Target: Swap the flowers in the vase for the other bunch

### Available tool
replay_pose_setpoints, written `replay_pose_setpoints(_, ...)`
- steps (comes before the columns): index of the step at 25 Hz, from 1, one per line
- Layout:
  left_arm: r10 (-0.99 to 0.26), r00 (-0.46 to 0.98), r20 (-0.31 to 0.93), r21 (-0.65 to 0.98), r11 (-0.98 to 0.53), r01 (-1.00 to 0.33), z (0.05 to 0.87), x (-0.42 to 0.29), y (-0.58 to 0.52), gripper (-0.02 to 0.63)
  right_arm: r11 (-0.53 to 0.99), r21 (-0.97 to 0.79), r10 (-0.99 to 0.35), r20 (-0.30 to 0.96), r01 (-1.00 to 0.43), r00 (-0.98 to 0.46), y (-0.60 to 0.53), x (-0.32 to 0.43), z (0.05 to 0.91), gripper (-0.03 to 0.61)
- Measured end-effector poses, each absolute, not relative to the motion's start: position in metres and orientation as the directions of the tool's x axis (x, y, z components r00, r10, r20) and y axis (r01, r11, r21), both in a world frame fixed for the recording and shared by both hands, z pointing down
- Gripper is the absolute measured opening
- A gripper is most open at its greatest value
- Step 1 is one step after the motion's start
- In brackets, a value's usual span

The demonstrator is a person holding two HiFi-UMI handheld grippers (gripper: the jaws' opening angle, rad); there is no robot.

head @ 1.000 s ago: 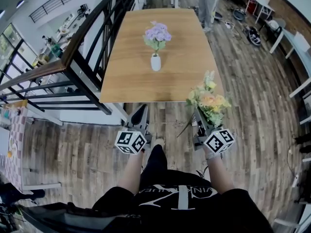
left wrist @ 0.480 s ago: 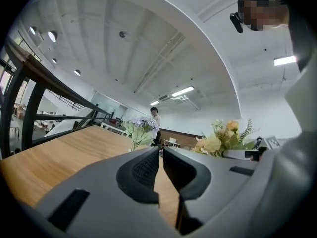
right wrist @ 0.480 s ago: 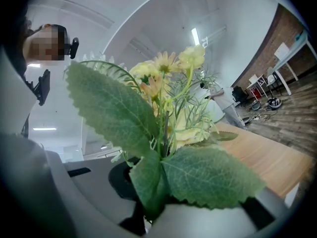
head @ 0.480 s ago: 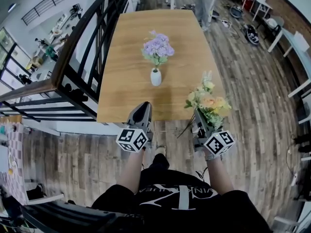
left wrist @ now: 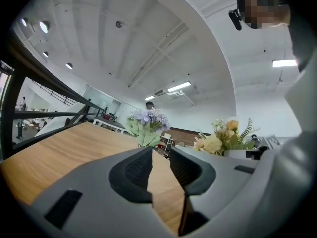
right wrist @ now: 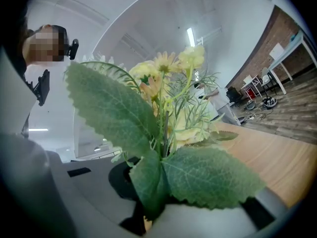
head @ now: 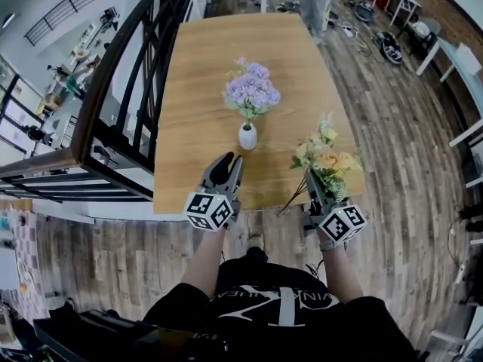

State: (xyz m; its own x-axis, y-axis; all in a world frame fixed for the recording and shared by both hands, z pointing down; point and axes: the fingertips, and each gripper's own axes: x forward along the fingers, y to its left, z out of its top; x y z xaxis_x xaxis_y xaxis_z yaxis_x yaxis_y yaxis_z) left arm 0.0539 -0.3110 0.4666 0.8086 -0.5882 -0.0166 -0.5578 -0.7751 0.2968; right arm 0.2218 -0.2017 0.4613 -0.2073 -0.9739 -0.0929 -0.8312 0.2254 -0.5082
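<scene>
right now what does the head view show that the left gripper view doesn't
Only the head view: the white vase under the purple flowers, and the wood floor; in the left gripper view the jaws cover the vase. Only the left gripper view: the ceiling lights and the inside of the left gripper, whose jaws have just been opening, with nothing between them. Both: the wooden table, the purple flowers, the yellow bunch and the black railing.
</scene>
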Motion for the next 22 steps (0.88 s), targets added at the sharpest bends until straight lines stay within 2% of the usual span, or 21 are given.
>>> replay_pose_setpoints(7, -0.535, 0.845, 0.009, 0.294, -0.806, -0.513, 0.481, 0.079, -0.346, 0.127, 0.192, -0.52, -0.981, -0.084, -0.832, -0.173, -0.223, 0.228, 0.468, 0.058)
replay_pose_setpoints(16, -0.549, 0.834, 0.05, 0.256, -0.801, -0.542, 0.494, 0.114, -0.388, 0.204, 0.224, -0.527, -0.974, -0.1, -0.82, -0.202, -0.246, 0.234, 0.472, 0.058)
replay_pose_setpoints(22, -0.548, 0.836, 0.04, 0.279, -0.797, -0.536, 0.503, 0.12, -0.423, 0.227, 0.258, -0.519, -0.965, -0.1, -0.815, -0.241, -0.273, 0.242, 0.49, 0.058)
